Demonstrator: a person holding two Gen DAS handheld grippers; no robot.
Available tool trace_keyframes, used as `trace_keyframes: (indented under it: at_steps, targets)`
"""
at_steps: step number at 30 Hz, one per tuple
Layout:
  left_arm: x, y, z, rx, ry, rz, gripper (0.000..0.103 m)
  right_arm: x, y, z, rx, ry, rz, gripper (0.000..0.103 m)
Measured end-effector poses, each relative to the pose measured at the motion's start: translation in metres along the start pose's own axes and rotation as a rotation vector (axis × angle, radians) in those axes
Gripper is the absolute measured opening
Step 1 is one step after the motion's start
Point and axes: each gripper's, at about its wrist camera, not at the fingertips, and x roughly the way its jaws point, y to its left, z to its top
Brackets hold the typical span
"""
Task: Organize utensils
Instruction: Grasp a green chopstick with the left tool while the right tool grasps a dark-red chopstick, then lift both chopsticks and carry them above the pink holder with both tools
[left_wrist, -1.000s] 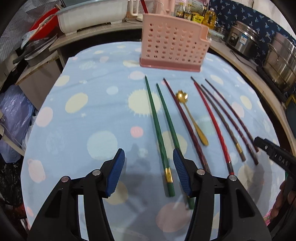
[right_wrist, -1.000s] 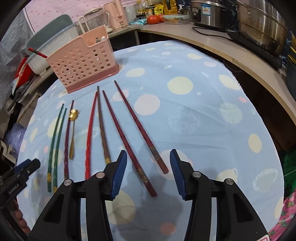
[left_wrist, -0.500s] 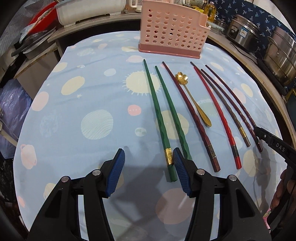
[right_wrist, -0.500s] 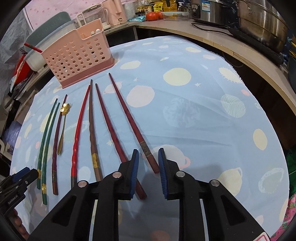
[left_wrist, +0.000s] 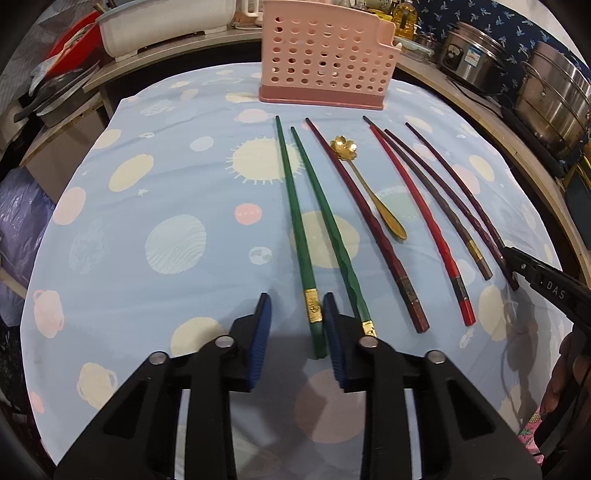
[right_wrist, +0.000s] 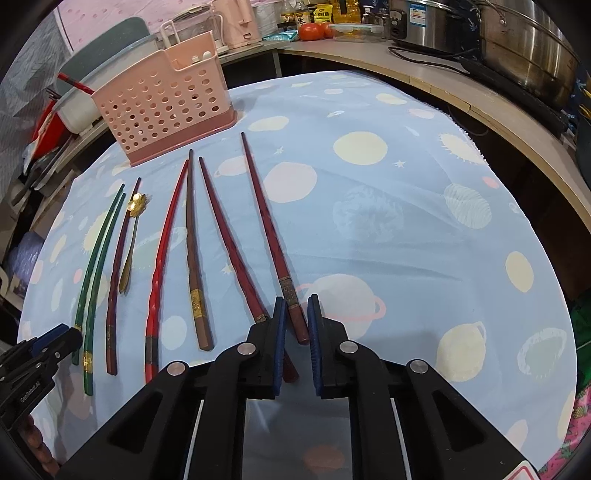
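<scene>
Over 1 s both narrowed: right gripper (right_wrist: 295, 332) nearly clenched around far-right dark red chopstick (right_wrist: 266, 221) — left gripper (left_wrist: 297, 332) half-closed, straddling left green chopstick (left_wrist: 295, 221); pickups imminent.

Planet-print tablecloth (left_wrist: 177, 206) under seven chopsticks (left_wrist: 297, 229), spoon (left_wrist: 373, 192), probably freestanding basket (left_wrist: 325, 55).

Curved wooden counter (right_wrist: 480, 107) behind; steel pots (right_wrist: 524, 40); planet-print tablecloth (right_wrist: 388, 221).
</scene>
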Motion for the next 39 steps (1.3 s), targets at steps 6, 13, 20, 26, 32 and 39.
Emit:
trace_keyframes:
  at_steps: [6,13,20,26,32,39]
  targets:
    - [-0.001,0.003,-0.002,-0.011,0.011,-0.029,0.008,-0.002,0.000,-0.002,0.015,0.009,0.025,0.009]
    - [-0.013,0.009,-0.003,-0.034,0.000,-0.044,0.007,-0.013,0.001,-0.006,0.035,0.001,0.061,0.008]
    - [-0.040,0.016,0.002,-0.047,-0.059,-0.044,0.007,-0.041,0.004,0.000,0.036,-0.061,0.086,0.008]
    - [-0.069,0.019,0.015,-0.054,-0.126,-0.050,0.007,-0.077,0.005,0.014,0.047,-0.151,0.114,0.007]
    - [-0.101,0.025,0.036,-0.063,-0.211,-0.068,0.007,-0.112,0.007,0.035,0.058,-0.232,0.143,0.007]
    - [-0.128,0.026,0.064,-0.058,-0.298,-0.071,0.007,-0.138,0.019,0.058,0.028,-0.301,0.178,0.007]
